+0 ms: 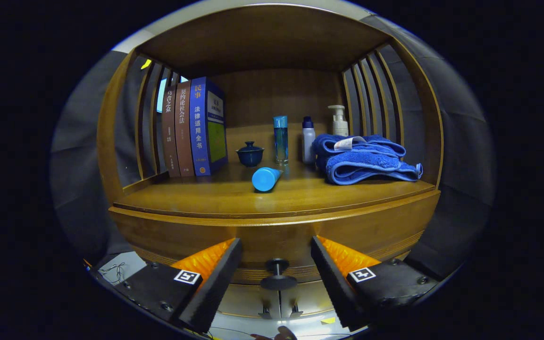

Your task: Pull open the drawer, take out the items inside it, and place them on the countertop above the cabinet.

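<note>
A wooden cabinet has a drawer front (pixel 276 231) below its countertop (pixel 215 196). A dark round knob (pixel 278 276) sticks out from the drawer front, and the drawer looks closed. My gripper (pixel 276 271) is open, its two black fingers (pixel 215 283) standing on either side of the knob without touching it. A light blue tube (pixel 266 179) lies on its side on the countertop, straight beyond the fingers. What is inside the drawer is hidden.
On the countertop stand three books (pixel 191 127) at the left, a small dark blue lidded cup (pixel 250 154), a blue bottle (pixel 280 140), a white bottle (pixel 307 140), a pump bottle (pixel 339 121) and a folded blue towel (pixel 364 158). Slatted side walls enclose the shelf.
</note>
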`<action>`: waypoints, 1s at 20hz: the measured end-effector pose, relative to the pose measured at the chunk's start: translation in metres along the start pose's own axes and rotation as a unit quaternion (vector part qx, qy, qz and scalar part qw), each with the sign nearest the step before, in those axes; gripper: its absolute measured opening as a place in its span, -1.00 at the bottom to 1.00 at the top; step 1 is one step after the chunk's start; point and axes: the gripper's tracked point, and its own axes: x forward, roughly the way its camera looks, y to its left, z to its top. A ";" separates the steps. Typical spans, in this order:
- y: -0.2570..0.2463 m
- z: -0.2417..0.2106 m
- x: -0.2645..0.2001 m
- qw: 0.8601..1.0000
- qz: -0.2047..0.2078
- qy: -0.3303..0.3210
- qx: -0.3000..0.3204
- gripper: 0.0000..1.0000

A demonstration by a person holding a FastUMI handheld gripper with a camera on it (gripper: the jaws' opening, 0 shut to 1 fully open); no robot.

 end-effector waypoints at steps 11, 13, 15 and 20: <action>-0.001 0.000 -0.009 1.000 -0.004 0.019 -0.012 0.95; -0.001 0.014 -0.018 1.000 -0.004 0.007 -0.015 0.95; 0.000 0.036 -0.029 1.000 -0.006 -0.007 -0.021 0.95; 0.000 0.115 -0.067 0.997 -0.016 -0.067 -0.040 0.95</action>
